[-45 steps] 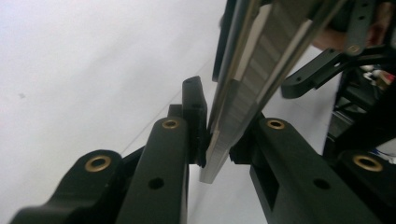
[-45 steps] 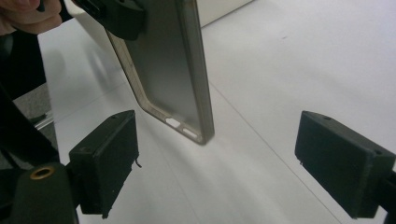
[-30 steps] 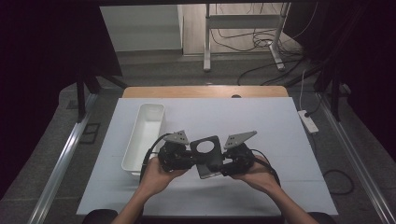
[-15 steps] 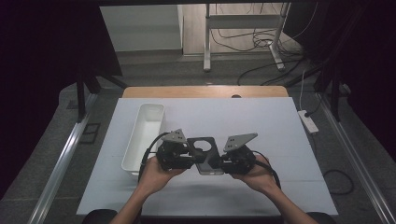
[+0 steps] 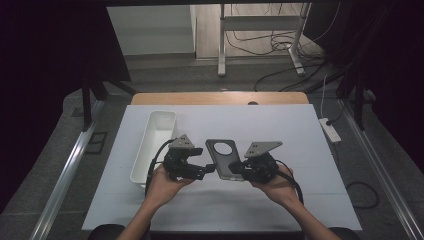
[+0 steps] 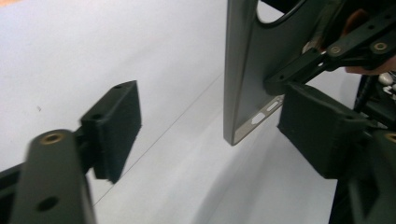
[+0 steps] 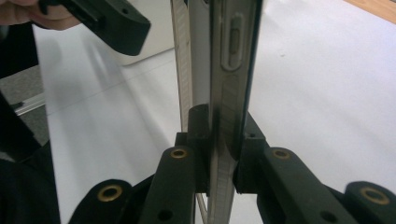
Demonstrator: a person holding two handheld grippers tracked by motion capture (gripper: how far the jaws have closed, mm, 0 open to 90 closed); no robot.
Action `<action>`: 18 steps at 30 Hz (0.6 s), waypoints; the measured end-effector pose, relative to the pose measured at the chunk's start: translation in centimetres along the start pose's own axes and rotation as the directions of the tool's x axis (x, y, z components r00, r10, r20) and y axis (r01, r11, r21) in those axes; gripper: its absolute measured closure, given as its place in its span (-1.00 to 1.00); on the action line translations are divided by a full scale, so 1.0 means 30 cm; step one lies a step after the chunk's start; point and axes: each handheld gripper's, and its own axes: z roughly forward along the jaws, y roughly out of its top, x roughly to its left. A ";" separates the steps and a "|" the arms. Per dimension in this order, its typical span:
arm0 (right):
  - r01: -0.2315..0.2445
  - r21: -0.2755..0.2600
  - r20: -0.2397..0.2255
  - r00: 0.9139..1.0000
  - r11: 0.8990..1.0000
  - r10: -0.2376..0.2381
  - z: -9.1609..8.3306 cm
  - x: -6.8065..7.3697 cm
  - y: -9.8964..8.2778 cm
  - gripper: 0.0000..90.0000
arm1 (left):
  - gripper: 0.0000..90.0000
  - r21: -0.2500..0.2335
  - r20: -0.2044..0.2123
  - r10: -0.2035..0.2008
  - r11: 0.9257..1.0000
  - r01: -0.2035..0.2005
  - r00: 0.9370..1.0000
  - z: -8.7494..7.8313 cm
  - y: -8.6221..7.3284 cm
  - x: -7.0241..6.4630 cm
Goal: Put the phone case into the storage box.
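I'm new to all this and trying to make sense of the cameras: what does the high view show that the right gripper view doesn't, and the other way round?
The high view alone shows the phone's grey back with its round camera ring, the person's forearms, the long white tray entire, and the floor cables. The right gripper view alone shows the right gripper clamped on the phone's thin edge, with a side button visible up close. Both show the phone, the white table, and the left gripper, whose jaws have just been opening and now stand off the phone.

Dark grey phone case (image 5: 224, 158) with round camera cutout, thin, held flat just above the white table
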 end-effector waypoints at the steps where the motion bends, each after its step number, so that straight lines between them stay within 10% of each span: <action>1: -0.005 -0.002 0.004 1.000 1.000 0.005 0.000 -0.001 -0.001 0.78 | -0.63 0.001 -0.016 -0.010 1.000 0.010 1.000 0.000 0.000 0.001; 11: -0.023 -0.003 0.062 0.998 1.000 0.023 -0.002 -0.005 -0.005 0.78 | -0.88 0.026 -0.052 -0.012 1.000 0.013 0.999 0.010 -0.009 0.003; 18: -0.034 -0.010 0.065 0.997 0.999 0.035 0.006 0.004 -0.005 0.78 | -0.53 0.020 -0.071 0.016 1.000 -0.015 0.997 0.007 -0.010 -0.011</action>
